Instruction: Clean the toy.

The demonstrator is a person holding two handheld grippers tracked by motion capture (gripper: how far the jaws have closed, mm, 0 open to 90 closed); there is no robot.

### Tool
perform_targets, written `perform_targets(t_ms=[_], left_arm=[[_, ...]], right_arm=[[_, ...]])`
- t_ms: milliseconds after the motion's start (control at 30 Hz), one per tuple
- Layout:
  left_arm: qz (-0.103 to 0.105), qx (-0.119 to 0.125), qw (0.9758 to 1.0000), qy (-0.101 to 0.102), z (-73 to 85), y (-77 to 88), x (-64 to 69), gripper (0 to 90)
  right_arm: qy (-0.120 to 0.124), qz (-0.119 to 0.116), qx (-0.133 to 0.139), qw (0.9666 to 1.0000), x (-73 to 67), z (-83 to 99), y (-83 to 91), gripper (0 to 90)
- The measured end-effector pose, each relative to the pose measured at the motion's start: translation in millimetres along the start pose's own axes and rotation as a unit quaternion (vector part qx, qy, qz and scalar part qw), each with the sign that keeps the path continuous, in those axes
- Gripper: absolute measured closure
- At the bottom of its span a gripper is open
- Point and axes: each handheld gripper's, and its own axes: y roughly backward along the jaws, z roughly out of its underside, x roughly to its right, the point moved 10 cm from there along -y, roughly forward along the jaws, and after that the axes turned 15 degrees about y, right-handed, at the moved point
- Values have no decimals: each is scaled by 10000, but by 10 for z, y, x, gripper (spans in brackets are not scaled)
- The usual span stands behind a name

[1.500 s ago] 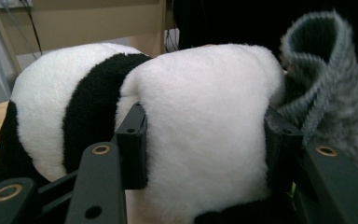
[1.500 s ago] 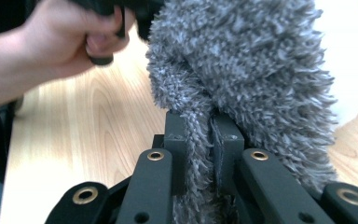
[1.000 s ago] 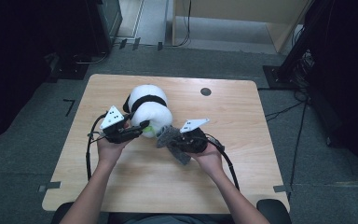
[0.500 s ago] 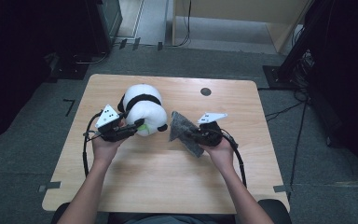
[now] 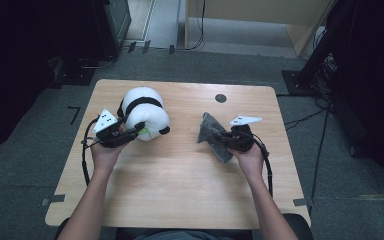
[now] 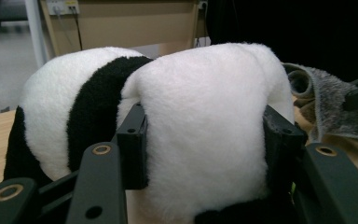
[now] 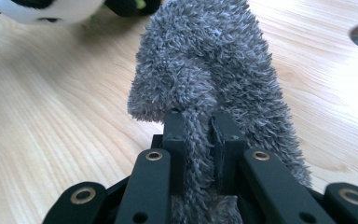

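A black-and-white plush panda [image 5: 142, 115] lies on the left part of the wooden table [image 5: 180, 180]. My left gripper [image 5: 139, 129] is shut on its white head, and in the left gripper view the two pads [image 6: 133, 144] press into the panda [image 6: 200, 130] from both sides. On the right, my right gripper [image 5: 223, 140] is shut on a grey fuzzy cloth [image 5: 211, 134]. In the right gripper view a fold of the cloth [image 7: 214, 79] is pinched between the jaws of the right gripper [image 7: 199, 135], and the rest stands up in front of them.
A round black cable hole [image 5: 220, 98] sits near the table's far edge. Dark floor surrounds the table, with a pale wooden cabinet [image 5: 260, 20] behind and dark equipment at both sides. Bare wood lies between the two hands and towards the near edge.
The two hands have drawn apart. The right gripper carried the grey cloth away to the right, off the panda. The left gripper with the panda shifted a little to the left.
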Motion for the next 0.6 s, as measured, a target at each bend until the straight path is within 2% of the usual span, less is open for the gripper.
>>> perform_targets(t_ms=[167, 333, 400, 600], left_arm=[[-124, -54, 9999, 107, 45, -5, -158, 461], [-297, -252, 9992, 123, 138, -27, -281, 459], [-336, -309, 9987, 216, 180, -33, -358, 458], [-410, -465, 9980, 148, 276, -63, -437, 446]], right_arm=[[-173, 138, -37, 9997, 160, 94, 28, 792], [-316, 301, -123, 9990, 296, 196, 43, 791], [-389, 359, -141, 9985, 350, 233, 51, 791], [-581, 533, -112, 9968, 510, 318, 70, 783]])
